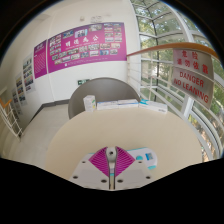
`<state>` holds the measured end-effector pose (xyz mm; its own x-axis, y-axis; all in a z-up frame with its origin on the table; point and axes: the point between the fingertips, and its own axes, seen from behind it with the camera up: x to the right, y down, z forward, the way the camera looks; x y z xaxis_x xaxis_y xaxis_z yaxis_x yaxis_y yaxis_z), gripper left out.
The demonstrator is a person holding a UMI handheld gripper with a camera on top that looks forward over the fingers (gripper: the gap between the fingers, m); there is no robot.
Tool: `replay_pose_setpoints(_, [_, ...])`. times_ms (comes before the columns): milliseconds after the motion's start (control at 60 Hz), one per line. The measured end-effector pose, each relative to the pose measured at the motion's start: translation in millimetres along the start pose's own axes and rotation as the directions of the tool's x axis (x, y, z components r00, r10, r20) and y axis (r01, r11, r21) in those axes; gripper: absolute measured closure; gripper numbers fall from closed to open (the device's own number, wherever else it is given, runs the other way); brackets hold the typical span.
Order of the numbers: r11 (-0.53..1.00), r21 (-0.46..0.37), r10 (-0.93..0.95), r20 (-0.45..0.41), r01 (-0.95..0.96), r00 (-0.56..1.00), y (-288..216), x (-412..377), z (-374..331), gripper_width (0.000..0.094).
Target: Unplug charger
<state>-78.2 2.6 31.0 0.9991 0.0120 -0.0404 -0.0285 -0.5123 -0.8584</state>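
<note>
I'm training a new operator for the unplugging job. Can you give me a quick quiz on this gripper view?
1. True or false: the white device with a blue label lies between the fingers.
2. The posters on the far wall are mostly: A green, B pink, C yellow.
3. What red words are on the glass?

Key
1. False: it lies on the round table beside the fingers, which are shut with nothing between them.
2. B
3. DANGER WARNING

Pale round table (pixel 85 135), white box (pixel 143 160) lying on it
</note>
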Motion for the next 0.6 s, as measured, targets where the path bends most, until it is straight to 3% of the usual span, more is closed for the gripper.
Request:
replay_pose_setpoints(167, [0.999, 0.029, 0.017, -0.007, -0.016, 1.0, -3, -1, -5, 0.0896])
replay_pose_setpoints(183, [0.996, 0.085, 0.017, -0.007, -0.016, 1.0, -28, -3, -18, 0.0896])
replay_pose_setpoints(217, [0.955, 0.297, -0.008, -0.021, 0.014, 1.0, -86, -1, -38, 0.0895])
replay_pose_setpoints(267, [0.884, 0.459, -0.073, -0.06, 0.092, 0.996, -155, -9, -64, 0.0894])
replay_pose_setpoints(383, [0.848, 0.529, -0.035, 0.005, 0.027, 0.999, -233, -9, -72, 0.0892])
replay_pose_setpoints(600, [0.861, 0.509, 0.053, -0.099, 0.004, 0.994, -261, 76, -102, 0.089])
